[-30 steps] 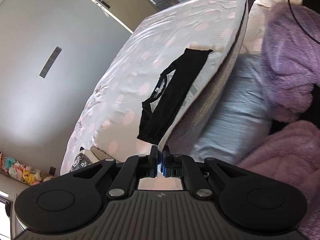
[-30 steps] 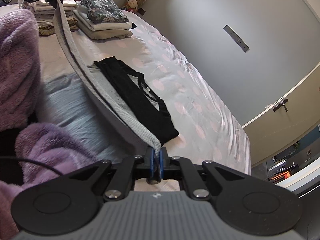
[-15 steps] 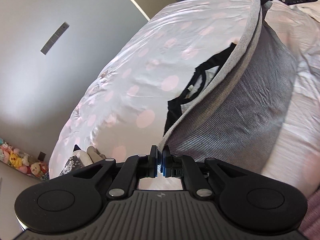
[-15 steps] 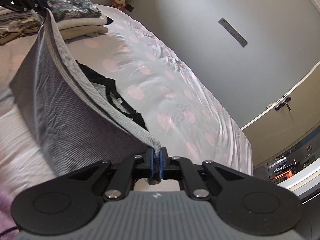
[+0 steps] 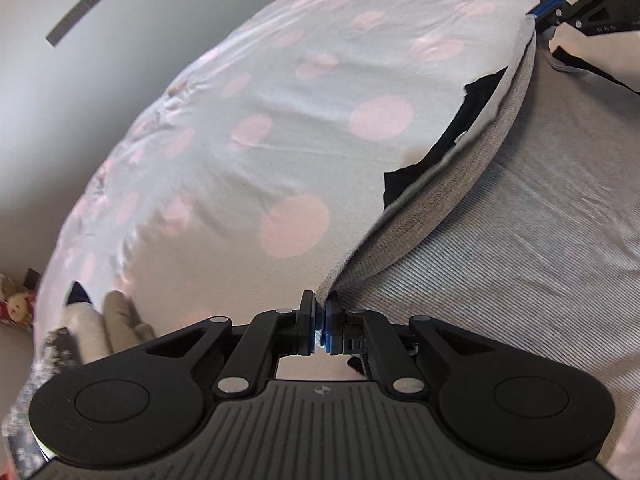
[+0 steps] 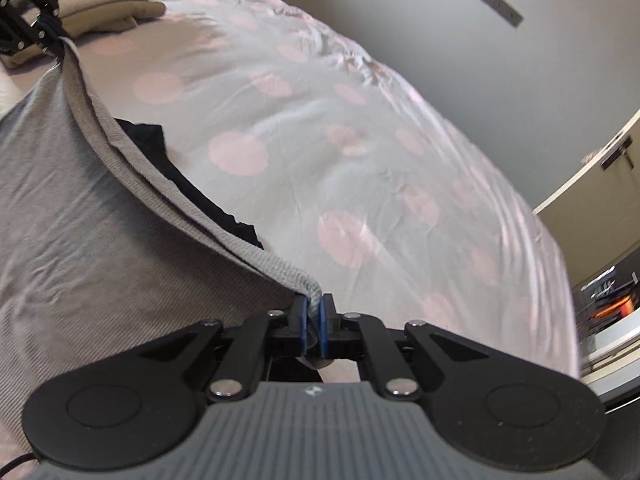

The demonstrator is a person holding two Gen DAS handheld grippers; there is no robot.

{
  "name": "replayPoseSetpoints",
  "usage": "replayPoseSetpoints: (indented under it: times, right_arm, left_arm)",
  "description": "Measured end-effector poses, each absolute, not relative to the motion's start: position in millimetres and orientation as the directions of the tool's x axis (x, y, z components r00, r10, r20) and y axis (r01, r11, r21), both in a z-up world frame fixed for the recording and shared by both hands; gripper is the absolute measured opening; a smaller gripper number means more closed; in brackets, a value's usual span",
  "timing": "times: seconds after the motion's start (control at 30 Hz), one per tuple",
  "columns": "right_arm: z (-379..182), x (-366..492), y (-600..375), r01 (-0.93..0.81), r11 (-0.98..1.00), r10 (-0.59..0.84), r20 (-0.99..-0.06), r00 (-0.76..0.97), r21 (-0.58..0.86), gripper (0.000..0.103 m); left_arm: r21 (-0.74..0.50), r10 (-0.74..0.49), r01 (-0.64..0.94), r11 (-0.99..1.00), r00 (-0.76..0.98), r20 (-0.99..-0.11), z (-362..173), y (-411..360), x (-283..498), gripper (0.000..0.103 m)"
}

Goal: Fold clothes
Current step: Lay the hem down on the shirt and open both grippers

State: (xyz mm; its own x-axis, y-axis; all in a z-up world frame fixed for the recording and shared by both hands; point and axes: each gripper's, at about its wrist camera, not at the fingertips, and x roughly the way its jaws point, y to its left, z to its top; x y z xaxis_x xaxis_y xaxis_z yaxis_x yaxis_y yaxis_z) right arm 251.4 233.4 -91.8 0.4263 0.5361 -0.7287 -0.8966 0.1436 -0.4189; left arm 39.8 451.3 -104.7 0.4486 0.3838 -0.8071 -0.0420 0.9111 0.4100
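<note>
A grey ribbed garment (image 5: 540, 216) is stretched between my two grippers over the bed. My left gripper (image 5: 320, 312) is shut on one corner of its hem. My right gripper (image 6: 314, 312) is shut on the other corner; it also shows at the top right of the left wrist view (image 5: 548, 4). The left gripper shows at the top left of the right wrist view (image 6: 44, 20). The garment (image 6: 100, 232) hangs low over the sheet. A black top (image 5: 440, 148) lies on the bed, mostly hidden behind the grey hem; it also shows in the right wrist view (image 6: 180, 176).
The bed has a pale sheet with pink dots (image 5: 260, 128). A stack of folded clothes (image 6: 116, 4) sits at the far corner of the bed; it also shows blurred in the left wrist view (image 5: 92, 320). Plush toys (image 5: 12, 300) lie by the grey wall.
Both grippers have moved down and forward with the grey garment, bringing it low over the bed. It now covers more of the black top. The purple fleece has left view.
</note>
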Motion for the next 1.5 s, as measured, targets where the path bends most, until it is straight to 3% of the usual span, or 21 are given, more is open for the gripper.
replayPoseSetpoints:
  times: [0.23,0.33,0.43,0.53,0.67,0.8,1.0,1.33,1.4,1.43,1.5]
  right_arm:
    - [-132.3,281.8,251.0,-0.929,0.149,0.524,-0.770,0.364,-0.337,0.008]
    - [-140.9,290.3,250.6,-0.937,0.181,0.529,-0.774,0.348,-0.297,0.010]
    - [-141.5,301.7,249.4,-0.934,0.244,0.536,-0.767,0.353,-0.260,0.021]
    - [-139.5,320.7,247.5,-0.928,0.329,0.539,-0.772,0.337,-0.176,0.022]
    - [-130.8,330.3,239.6,-0.890,0.432,0.528,-0.759,0.381,-0.146,0.021]
    - [-107.8,328.6,215.1,-0.860,0.503,0.546,-0.739,0.394,-0.087,0.021]
    - [-86.3,285.0,156.2,-0.822,0.566,0.593,-0.723,0.354,0.062,0.025]
    - [-106.5,199.5,68.9,-0.770,0.616,0.588,-0.747,0.310,0.166,0.027]
    - [-113.4,192.4,57.5,-0.747,0.640,0.577,-0.756,0.310,0.182,0.027]
    - [-116.1,191.5,54.5,-0.735,0.649,0.572,-0.762,0.303,0.195,0.030]
    - [-119.8,191.4,52.3,-0.722,0.659,0.563,-0.774,0.289,0.210,0.040]
  left_arm:
    - [0.314,0.314,-0.075,0.946,0.442,-0.840,-139.9,479.7,48.6,0.005]
    - [0.293,0.306,-0.102,0.951,0.458,-0.835,-144.0,485.7,46.4,0.011]
    - [0.262,0.305,-0.156,0.952,0.480,-0.823,-143.0,496.8,43.7,0.018]
    - [0.230,0.309,-0.214,0.949,0.498,-0.810,-141.5,509.4,41.5,0.028]
    - [0.242,0.365,-0.294,0.924,0.503,-0.783,-131.8,512.4,36.8,0.029]
    - [0.242,0.408,-0.362,0.900,0.509,-0.758,-106.6,501.0,20.4,0.029]
    - [0.113,0.363,-0.429,0.896,0.562,-0.744,-82.3,458.6,-21.4,0.029]
    - [-0.042,0.273,-0.451,0.892,0.610,-0.744,-85.3,380.0,-99.9,0.029]
    - [-0.072,0.223,-0.432,0.899,0.592,-0.775,-94.4,370.5,-106.3,0.035]
    - [-0.082,0.190,-0.415,0.906,0.573,-0.797,-99.7,366.9,-105.5,0.043]
    - [-0.044,0.182,-0.384,0.922,0.532,-0.827,-106.7,359.6,-98.3,0.042]
